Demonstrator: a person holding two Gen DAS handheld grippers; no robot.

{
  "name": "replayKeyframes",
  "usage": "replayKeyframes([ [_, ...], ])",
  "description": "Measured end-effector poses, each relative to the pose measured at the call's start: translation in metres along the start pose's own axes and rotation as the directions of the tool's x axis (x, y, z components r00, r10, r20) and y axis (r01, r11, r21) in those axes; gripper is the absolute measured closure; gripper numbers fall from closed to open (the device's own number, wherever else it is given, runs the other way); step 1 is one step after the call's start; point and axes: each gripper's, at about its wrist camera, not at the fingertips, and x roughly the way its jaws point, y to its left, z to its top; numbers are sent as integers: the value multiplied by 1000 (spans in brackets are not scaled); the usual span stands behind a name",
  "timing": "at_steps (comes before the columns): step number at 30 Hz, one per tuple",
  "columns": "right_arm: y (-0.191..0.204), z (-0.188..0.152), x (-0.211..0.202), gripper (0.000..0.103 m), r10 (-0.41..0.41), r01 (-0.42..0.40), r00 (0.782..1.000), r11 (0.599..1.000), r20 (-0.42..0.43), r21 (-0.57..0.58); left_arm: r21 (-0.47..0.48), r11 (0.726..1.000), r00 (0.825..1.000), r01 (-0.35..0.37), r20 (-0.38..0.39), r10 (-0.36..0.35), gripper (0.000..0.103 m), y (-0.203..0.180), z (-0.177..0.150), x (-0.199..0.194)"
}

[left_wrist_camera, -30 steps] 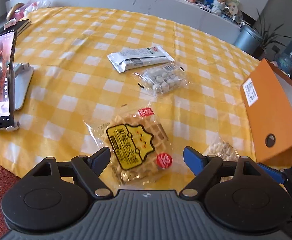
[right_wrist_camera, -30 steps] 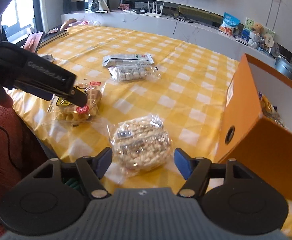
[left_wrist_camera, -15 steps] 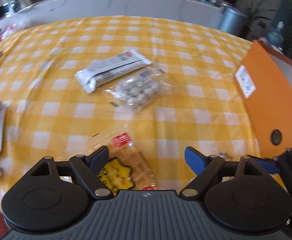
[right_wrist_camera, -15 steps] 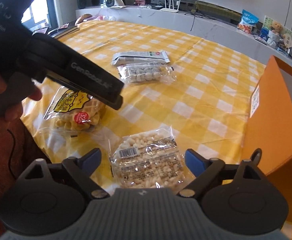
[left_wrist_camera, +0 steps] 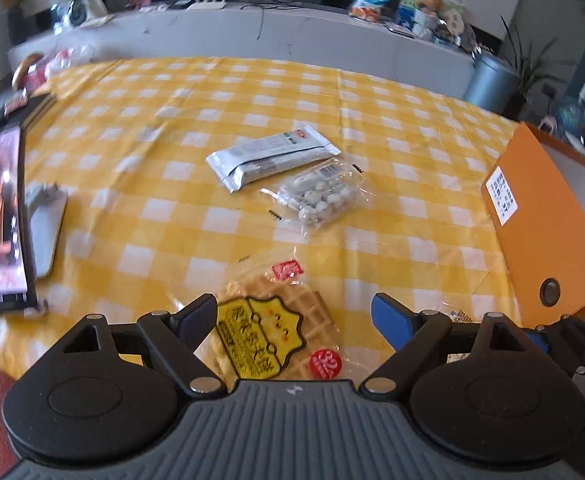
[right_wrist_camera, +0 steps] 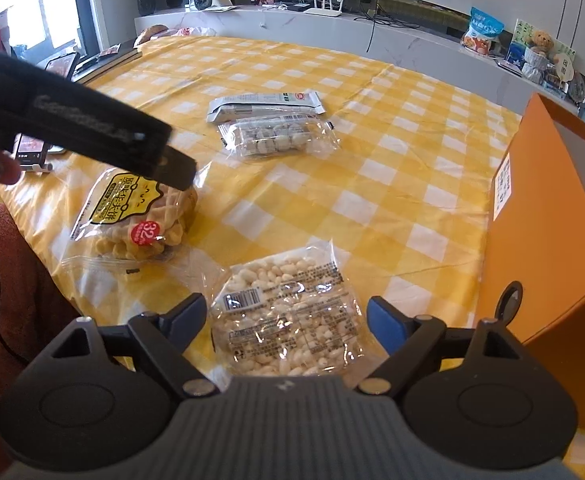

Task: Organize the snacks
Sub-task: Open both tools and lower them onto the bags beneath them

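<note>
My left gripper (left_wrist_camera: 294, 314) is open over a waffle pack with a yellow label (left_wrist_camera: 270, 328), which lies between its fingers on the yellow checked tablecloth. My right gripper (right_wrist_camera: 286, 314) is open over a clear bag of pale nuts (right_wrist_camera: 288, 316) near the table's front edge. The waffle pack (right_wrist_camera: 136, 212) also shows in the right wrist view, partly under the left gripper's body (right_wrist_camera: 92, 128). Farther back lie a silver-white bar pack (left_wrist_camera: 270, 156) and a clear bag of round sweets (left_wrist_camera: 318, 198). An open orange box (left_wrist_camera: 540, 216) stands at the right.
A phone on a stand (left_wrist_camera: 0, 220) stands at the table's left edge, with dark books (left_wrist_camera: 28, 108) behind it. A grey counter (left_wrist_camera: 292, 28) with snack bags, plants and a router runs behind the table. A metal bin (left_wrist_camera: 488, 84) stands at the back right.
My left gripper swung away over the table, then came back down over the waffle pack. My right gripper moved closer over the nut bag. Both stay open.
</note>
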Motion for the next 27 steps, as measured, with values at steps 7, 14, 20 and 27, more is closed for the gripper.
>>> replayKeyframes([
  [7,1,0,1,19,-18,18,1000,999,-2,29,-52,998,998,32,-54,-35,0,1,-13,11],
  [14,3,-1,-1,17,-29,29,1000,998,-5,50,-22,999,997,-47,-59,46,0,-4,-8,30],
  [20,4,-5,-1,16,-33,33,999,998,9,46,-27,997,993,-74,-93,71,0,6,-9,36],
  [27,3,-4,-1,18,-46,45,999,997,14,67,72,997,996,-29,-76,35,8,-3,-10,38],
])
